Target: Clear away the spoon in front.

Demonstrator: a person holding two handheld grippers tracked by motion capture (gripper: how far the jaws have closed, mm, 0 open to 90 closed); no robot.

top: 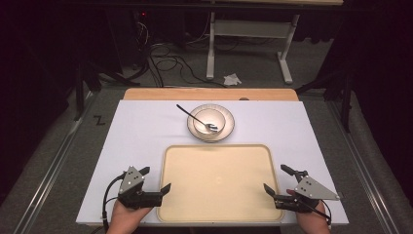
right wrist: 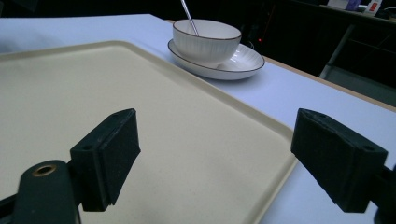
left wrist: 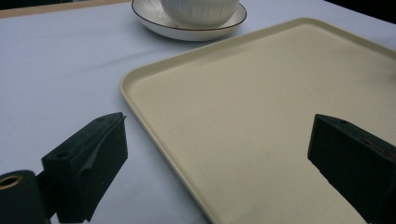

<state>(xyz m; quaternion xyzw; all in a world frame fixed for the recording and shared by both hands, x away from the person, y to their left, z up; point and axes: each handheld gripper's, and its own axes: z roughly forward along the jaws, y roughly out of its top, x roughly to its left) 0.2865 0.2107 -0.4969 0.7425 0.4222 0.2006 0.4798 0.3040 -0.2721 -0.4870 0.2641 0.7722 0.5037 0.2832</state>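
A cream tray [top: 214, 146] lies empty on the white table near its front edge. Behind it a white ribbed bowl [top: 218, 118] stands on a saucer [top: 229, 128], with a metal fork [top: 190, 113] leaning in it, handle toward the back left. My left gripper [top: 156, 179] is open at the tray's front left corner, one jaw over the table and one over the tray [left wrist: 261, 93]. My right gripper [top: 277, 179] is open at the front right corner, straddling the tray's rim [right wrist: 275, 128] the same way. Nothing is between either pair of jaws.
The white table top [top: 141, 131] has a wooden strip [top: 209, 93] along its far edge. Beyond it are a dark floor with cables [top: 165, 58] and a white table frame [top: 253, 34]. The bowl [right wrist: 206, 37] stands a little beyond the tray's far rim.
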